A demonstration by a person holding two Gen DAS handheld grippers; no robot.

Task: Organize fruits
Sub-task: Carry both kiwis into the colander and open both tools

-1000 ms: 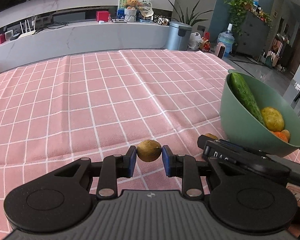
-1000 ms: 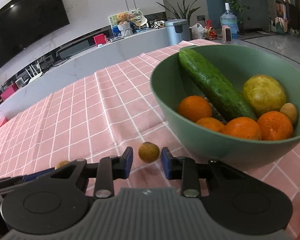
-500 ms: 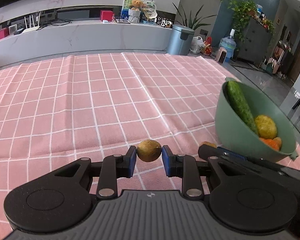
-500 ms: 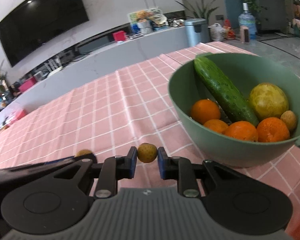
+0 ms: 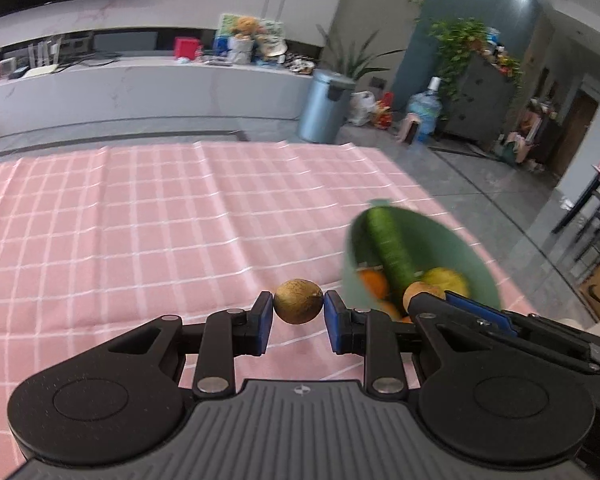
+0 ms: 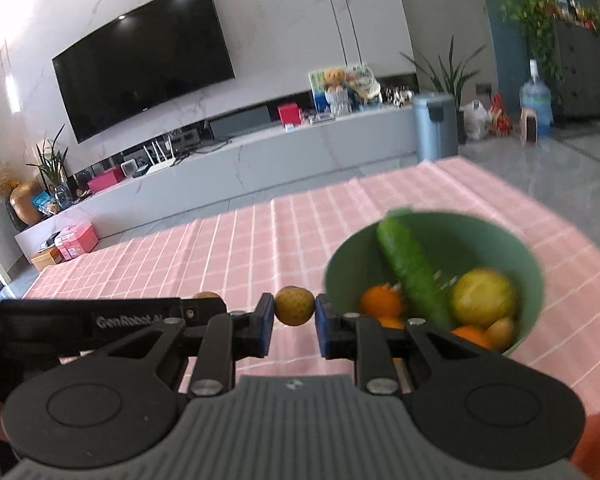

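My left gripper (image 5: pixel 299 307) is shut on a small round brown fruit (image 5: pixel 299 301), held above the pink checked tablecloth (image 5: pixel 140 220). My right gripper (image 6: pixel 295 311) is shut on a small yellow-brown fruit (image 6: pixel 294 305), also lifted. A green bowl (image 6: pixel 532 276) sits to the right and holds a cucumber (image 6: pixel 412 268), oranges (image 6: pixel 380 301), a large yellow-green fruit (image 6: pixel 483 298) and a small brown fruit (image 6: pixel 500 330). The bowl (image 5: pixel 460 248) also shows in the left wrist view, with the right gripper's held fruit (image 5: pixel 422 292) in front of it. The left gripper's body (image 6: pixel 100 320) shows at the left of the right wrist view.
The tablecloth ends at the far edge and at the right edge beyond the bowl. Beyond it are a grey TV counter (image 6: pixel 260 160), a metal bin (image 5: pixel 326 106) and a water bottle (image 5: pixel 424 110) on the floor.
Both grippers have risen, each carrying its small fruit. The right gripper closed on its fruit and lifted it off the cloth. The bowl now appears lower and farther away.
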